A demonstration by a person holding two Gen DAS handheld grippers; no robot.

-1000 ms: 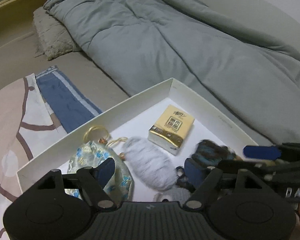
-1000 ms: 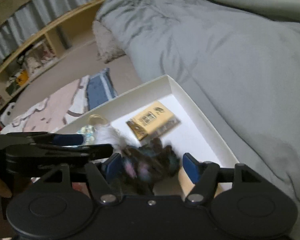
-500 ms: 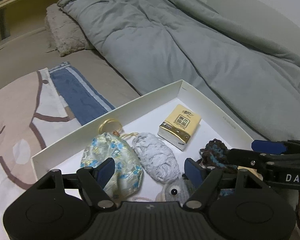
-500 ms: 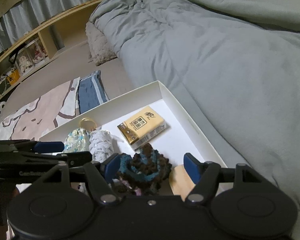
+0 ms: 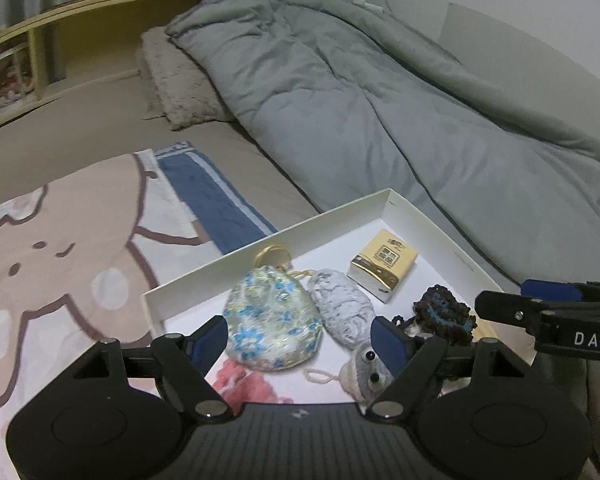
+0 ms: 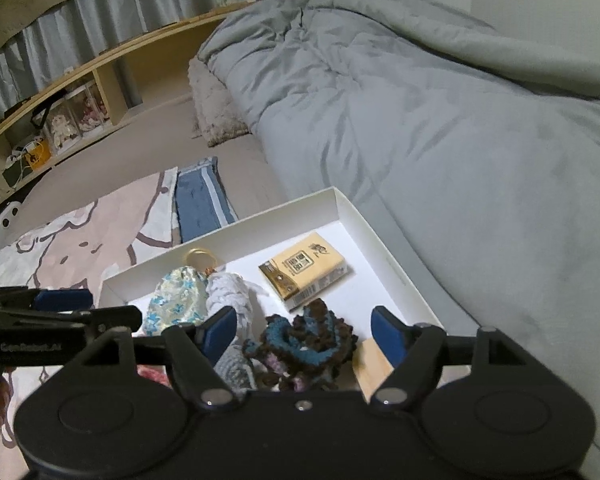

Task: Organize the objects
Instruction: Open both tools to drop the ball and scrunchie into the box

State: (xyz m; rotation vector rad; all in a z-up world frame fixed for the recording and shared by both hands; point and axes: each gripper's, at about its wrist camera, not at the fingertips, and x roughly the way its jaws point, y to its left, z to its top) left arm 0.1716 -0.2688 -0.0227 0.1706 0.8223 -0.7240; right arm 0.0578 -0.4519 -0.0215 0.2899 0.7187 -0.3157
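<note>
Shallow white cardboard box [image 5: 332,220] lies on the bed beside the rumpled grey duvet [image 5: 380,100]. Inside it: a floral blue-and-cream fabric pouch with a gold drawstring [image 5: 274,320], a pale grey knitted roll [image 5: 342,308], a gold-printed tissue pack [image 5: 382,266], a dark brown-and-teal crocheted piece [image 5: 444,314], a small grey knitted toy with googly eyes [image 5: 364,372], something pink and fuzzy [image 5: 246,384] at the near edge.

Left claw [image 5: 300,340] spread wide, empty, hanging above the pouch and roll. Right claw [image 6: 304,330] also spread, holding nothing, with the crocheted piece [image 6: 308,344] lying between and below its fingers.

Handling, by judgement: everything here looks light. Pouch, roll and crochet are soft and will squash under a pinch; take them across the bulk, not by loose strands or the drawstring. Tissue pack [image 6: 304,276] is film-wrapped, probably slick; grip across its short sides.

Views differ: the left view shows the googly-eyed toy and the pink item plainly; the right view hides most of both behind its own body, but reveals a tan flat block [image 6: 372,364] at the near right corner of the box, and shelf clutter beyond the bed.
</note>
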